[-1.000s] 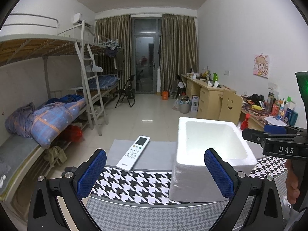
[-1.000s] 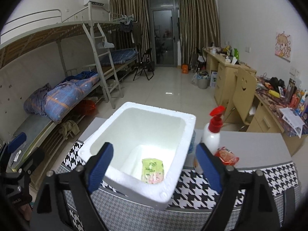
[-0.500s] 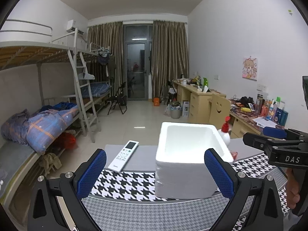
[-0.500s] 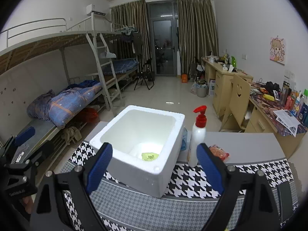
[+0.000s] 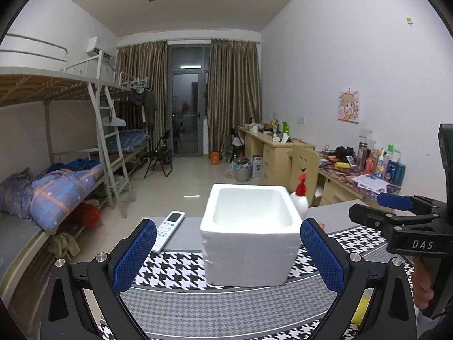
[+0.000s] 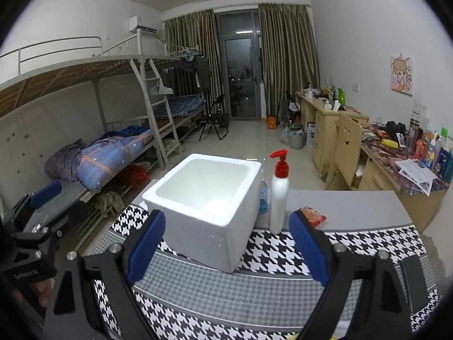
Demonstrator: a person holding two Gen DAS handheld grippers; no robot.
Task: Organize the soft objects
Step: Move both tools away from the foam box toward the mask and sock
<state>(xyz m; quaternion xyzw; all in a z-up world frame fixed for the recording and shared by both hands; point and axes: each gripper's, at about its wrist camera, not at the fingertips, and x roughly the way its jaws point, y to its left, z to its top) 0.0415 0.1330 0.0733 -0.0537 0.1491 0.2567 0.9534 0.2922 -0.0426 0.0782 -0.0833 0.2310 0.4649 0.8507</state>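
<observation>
both grippers stand back from the foam box [image 6: 206, 206] at the counter [image 6: 354, 206] centre, jaws open and empty. next soft item: the red packet [image 6: 312, 216], at 3 o'clock of the pump bottle [image 6: 279, 195]. approach the right gripper [image 6: 226, 243] low and clear the bottle. the box floor is hidden; the packet is partly cut off by a jaw.

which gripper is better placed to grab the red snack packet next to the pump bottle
Probably the right. The crinkly red snack packet lies just past the open right gripper, by its right fingertip, beside the white red-topped pump bottle. From the open left gripper, the white foam box blocks the way.
</observation>
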